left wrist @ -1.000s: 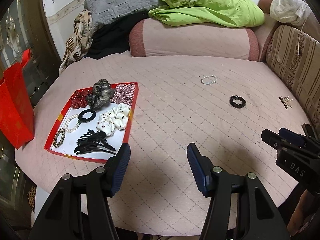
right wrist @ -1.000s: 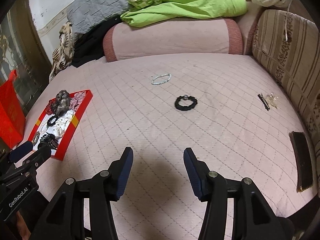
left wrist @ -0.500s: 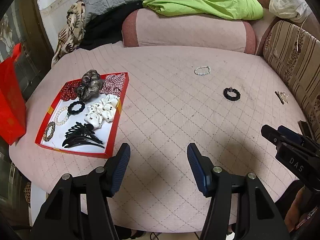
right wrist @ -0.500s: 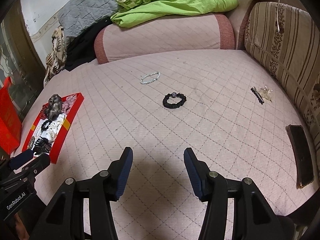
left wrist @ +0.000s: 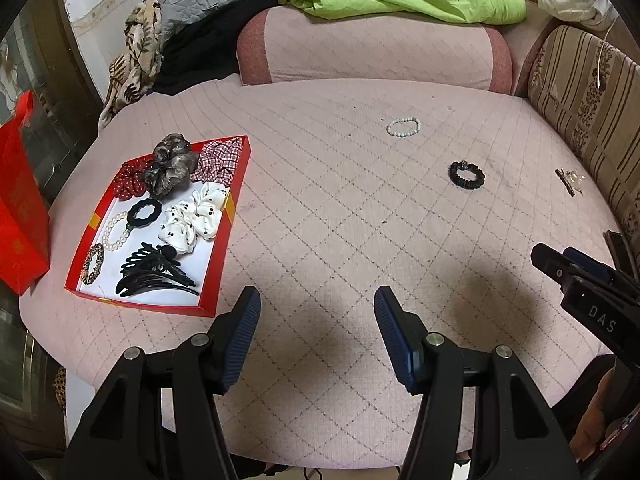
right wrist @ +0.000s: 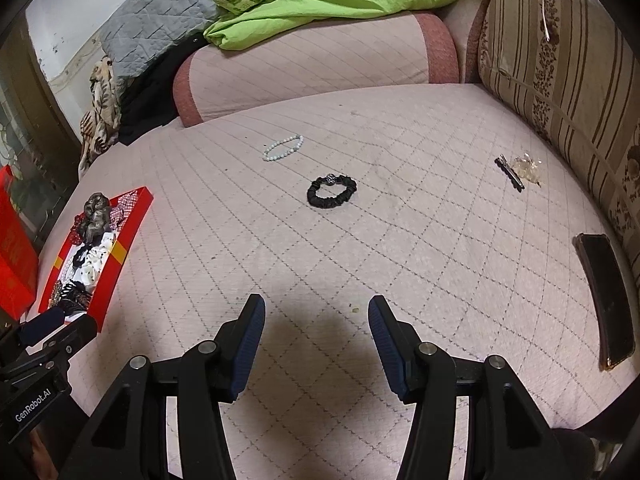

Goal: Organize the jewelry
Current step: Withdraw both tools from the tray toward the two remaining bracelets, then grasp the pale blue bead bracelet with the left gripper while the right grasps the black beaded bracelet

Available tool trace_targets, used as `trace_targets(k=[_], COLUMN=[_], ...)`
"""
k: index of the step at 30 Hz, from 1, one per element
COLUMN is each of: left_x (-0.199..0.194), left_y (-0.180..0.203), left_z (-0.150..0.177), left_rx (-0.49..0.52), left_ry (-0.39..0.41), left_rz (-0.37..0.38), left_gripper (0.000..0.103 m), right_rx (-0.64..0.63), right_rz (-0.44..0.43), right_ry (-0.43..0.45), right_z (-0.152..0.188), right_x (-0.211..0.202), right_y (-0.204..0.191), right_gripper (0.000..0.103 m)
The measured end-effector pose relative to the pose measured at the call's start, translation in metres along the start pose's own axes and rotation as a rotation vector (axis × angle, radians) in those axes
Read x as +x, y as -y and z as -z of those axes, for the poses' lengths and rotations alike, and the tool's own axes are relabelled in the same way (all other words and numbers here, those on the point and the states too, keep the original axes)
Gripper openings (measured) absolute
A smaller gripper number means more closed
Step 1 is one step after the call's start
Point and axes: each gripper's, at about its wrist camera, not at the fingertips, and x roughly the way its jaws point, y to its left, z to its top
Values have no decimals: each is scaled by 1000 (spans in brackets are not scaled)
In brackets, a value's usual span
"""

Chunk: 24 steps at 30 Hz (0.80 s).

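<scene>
Left wrist: left gripper spread wide, holding nothing, above the quilted bed. Red tray of hair pieces sits to its left.
Right wrist: right gripper also released, empty. Black scrunchie lies ahead, pearl bracelet beyond it, both well apart from the tray.

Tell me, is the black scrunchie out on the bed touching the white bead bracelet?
Apart. The right wrist view shows bare quilt between the black scrunchie and the white bead bracelet.
</scene>
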Motion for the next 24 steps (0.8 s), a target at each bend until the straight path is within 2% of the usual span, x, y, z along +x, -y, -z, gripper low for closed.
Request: trace_targets(k=[12, 18, 24], left_x=[18, 29, 63], left_y=[1, -3, 8], left_z=[-13, -55, -112], left_rx=[17, 20, 37], left_ry=[-22, 0, -12], left_rz=[-12, 13, 54], left_gripper=[58, 58, 58], right_rx=[32, 45, 56], right_rz=[12, 32, 42], right_ry=[-23, -34, -29], right_z=[-2, -11, -33], right_x=[15, 27, 43], right_y=[16, 30, 44], right_gripper=[59, 59, 59])
